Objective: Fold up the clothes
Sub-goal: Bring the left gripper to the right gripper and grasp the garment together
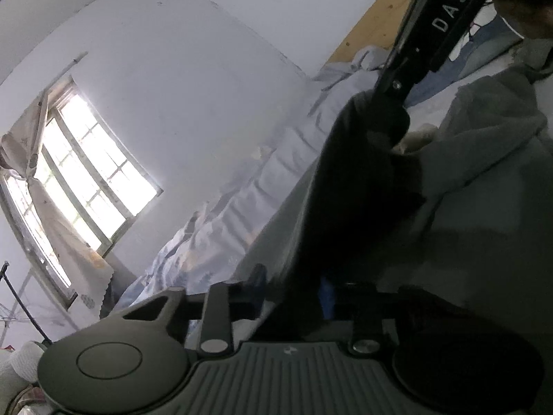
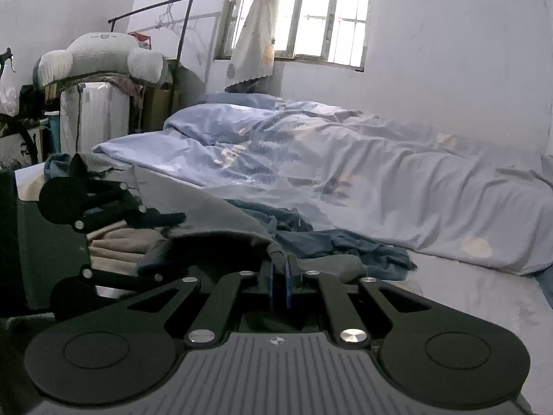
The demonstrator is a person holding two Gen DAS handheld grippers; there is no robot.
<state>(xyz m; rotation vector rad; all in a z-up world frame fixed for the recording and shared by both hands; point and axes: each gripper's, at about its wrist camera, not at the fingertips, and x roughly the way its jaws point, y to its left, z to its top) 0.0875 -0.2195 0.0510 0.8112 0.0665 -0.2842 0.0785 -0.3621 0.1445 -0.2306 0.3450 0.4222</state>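
Right fingers (image 2: 280,269) pinched shut on soft grey garment (image 2: 221,214), left fingers (image 1: 293,290) hidden beneath its fold at 6 o'clock, grip indeterminate, rumpled blue duvet (image 2: 345,166) at 12.

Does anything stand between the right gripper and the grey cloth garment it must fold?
Nothing visible. The right gripper is shut on an edge of the grey cloth garment; the crumpled dark blue cloth lies beyond it.
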